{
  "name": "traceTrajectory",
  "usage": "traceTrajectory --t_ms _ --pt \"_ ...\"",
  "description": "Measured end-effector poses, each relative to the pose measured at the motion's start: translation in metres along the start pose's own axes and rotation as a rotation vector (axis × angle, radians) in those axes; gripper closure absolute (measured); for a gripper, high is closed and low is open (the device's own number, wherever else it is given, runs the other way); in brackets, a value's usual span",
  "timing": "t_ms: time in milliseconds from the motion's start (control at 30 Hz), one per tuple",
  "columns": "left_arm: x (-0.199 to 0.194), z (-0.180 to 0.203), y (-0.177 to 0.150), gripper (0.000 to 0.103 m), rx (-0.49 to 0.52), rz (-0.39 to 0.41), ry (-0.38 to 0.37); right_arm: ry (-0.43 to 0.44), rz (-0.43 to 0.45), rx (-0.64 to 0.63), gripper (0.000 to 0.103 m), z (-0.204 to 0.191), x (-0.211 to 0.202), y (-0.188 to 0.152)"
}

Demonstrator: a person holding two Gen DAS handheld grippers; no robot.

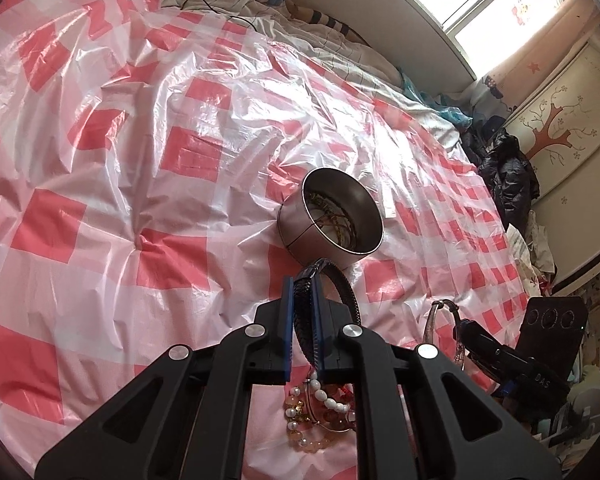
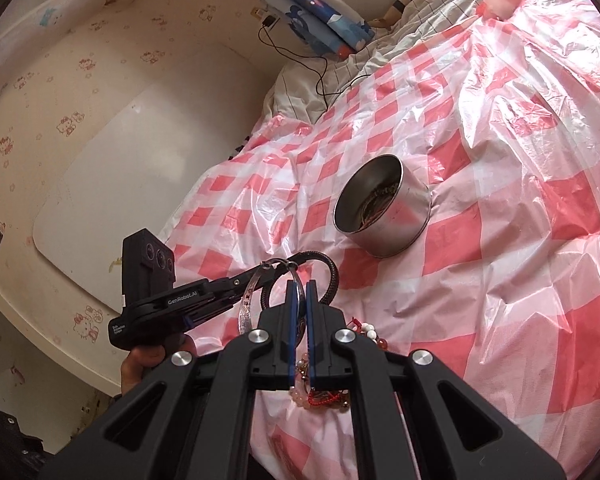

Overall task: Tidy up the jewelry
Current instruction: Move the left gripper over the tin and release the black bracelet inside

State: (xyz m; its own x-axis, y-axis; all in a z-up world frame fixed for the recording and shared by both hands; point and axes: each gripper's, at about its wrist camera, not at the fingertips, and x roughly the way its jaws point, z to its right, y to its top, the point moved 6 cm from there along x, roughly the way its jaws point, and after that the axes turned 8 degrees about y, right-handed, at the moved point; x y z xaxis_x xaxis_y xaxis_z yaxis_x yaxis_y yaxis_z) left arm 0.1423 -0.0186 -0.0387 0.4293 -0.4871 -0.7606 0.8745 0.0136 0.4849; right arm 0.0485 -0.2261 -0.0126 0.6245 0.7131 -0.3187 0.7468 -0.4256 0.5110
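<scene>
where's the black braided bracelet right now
The black braided bracelet is clamped between the fingers of the left hand-held gripper, raised above the checked plastic sheet, just short of the steel tin and above the beaded bracelets.

Daylight pours in from a blown-out window (image 1: 512, 12) at the upper right of the left wrist view. The plastic sheet (image 1: 220, 128) on the bed glares white along its creases. Both fisheye views bend strongly and darken at the rims; focus is fairly sharp.
</scene>
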Motion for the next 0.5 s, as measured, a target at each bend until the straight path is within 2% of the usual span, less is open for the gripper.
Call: traceTrajectory --t_ms 233,500 --pt "-0.005 0.010 0.016 0.096 0.001 0.049 -0.007 -0.022 0.047 0.006 0.098 0.004 -0.004 0.022" --pt "0.020 0.038 0.037 0.096 0.019 0.065 -0.015 -0.098 0.076 -0.043 0.098 0.010 0.001 0.059"
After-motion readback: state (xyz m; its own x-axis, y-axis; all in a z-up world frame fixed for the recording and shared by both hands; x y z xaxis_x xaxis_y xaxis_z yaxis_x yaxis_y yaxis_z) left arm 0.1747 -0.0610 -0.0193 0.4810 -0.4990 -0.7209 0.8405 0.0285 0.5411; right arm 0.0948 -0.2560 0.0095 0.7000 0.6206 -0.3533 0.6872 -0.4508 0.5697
